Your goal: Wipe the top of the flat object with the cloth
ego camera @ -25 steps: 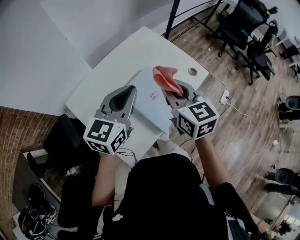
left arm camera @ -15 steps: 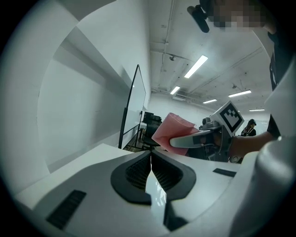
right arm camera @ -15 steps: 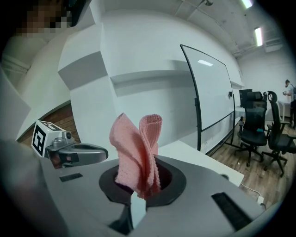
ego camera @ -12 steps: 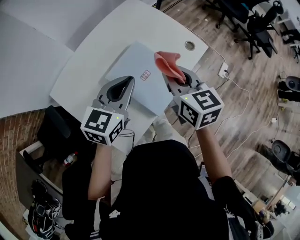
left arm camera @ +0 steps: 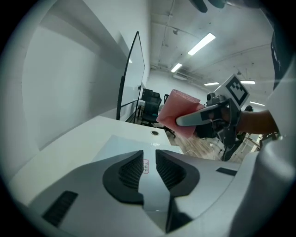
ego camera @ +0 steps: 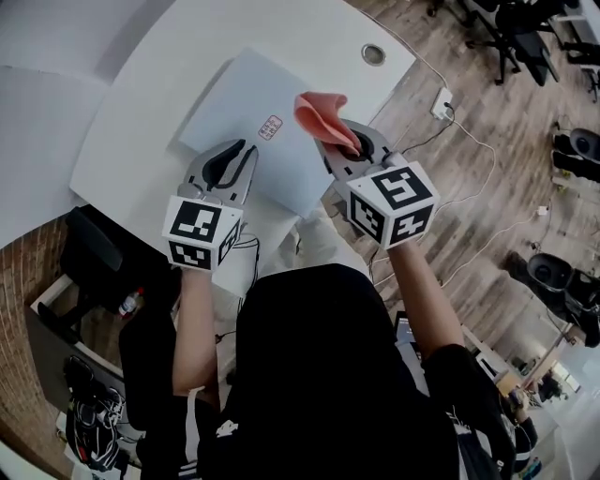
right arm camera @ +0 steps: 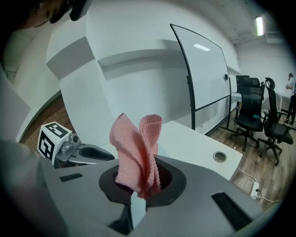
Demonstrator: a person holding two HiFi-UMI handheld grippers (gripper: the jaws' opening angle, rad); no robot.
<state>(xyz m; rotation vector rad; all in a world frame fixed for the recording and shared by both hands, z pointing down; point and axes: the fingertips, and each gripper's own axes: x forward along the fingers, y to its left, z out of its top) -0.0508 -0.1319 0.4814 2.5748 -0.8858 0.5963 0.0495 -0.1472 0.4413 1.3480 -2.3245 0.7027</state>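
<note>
The right gripper (right arm camera: 138, 187) has its jaws clamped on the cloth (right arm camera: 137, 152), a pink, nubbly knit folded into two upright flaps. The cloth's lower end is buried between the dark pads. The left gripper (left arm camera: 149, 157) has jaws that have just been opening; they stand a narrow slit apart with nothing between them (only the slab shows through the gap). The flat object (ego camera: 239, 98) lies on the white table (ego camera: 309, 28) just ahead of both grippers. It is a thin, smooth, pale grey rectangle with a small sticker (ego camera: 270, 127), whose print is too small to read. Its near edge is hidden behind the grippers. A round metal grommet (ego camera: 373, 54) sits in the tabletop beyond it.
</note>
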